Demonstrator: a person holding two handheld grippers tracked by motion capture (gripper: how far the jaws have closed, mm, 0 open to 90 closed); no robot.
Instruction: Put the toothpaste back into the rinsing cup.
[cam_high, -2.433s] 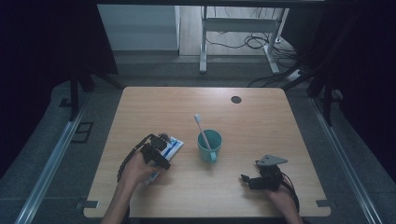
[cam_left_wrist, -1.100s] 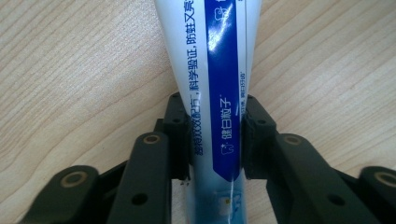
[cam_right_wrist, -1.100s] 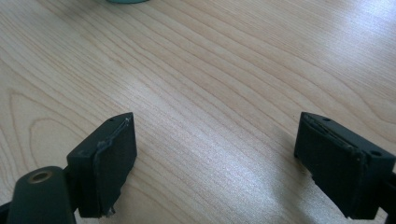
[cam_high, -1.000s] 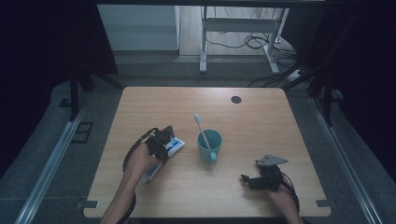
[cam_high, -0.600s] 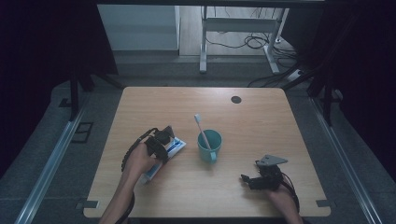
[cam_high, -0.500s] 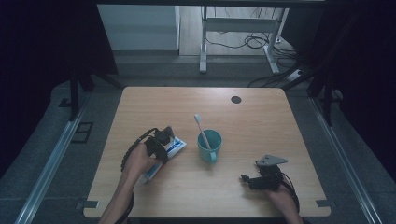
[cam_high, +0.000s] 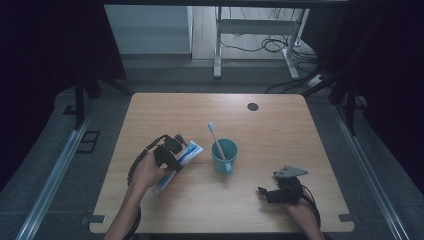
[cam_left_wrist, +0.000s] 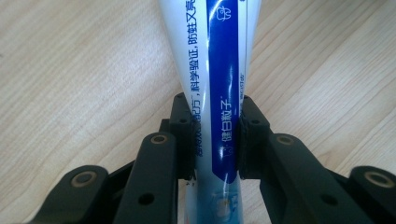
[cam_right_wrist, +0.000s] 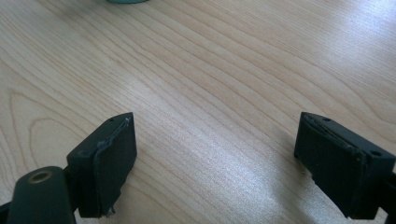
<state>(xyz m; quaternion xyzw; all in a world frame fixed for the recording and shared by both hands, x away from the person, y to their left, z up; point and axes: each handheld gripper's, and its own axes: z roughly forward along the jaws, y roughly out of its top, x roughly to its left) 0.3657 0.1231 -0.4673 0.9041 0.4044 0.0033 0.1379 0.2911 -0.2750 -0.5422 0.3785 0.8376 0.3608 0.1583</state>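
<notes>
1. Left of centre in the high view, we saw the left gripper (cam_high: 171, 152) clamped on the tube (cam_high: 179, 159), which lay on the table (cam_high: 280, 130).
2. Along the left gripper's own view, its jaws pinched the tube (cam_left_wrist: 219, 84) from both sides.
3. Lower right, the right gripper (cam_high: 272, 192) sat low over bare wood, jaws wide apart.
4. Centre frame, the cup (cam_high: 224, 156) held a toothbrush (cam_high: 215, 136).

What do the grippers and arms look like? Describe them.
Both grippers, left and right, are black, with two blocky jaws and round silver fasteners. The right one carries a grey three-cornered plate. Black cables loop by each wrist. Forearms are bare, no sleeves.
</notes>
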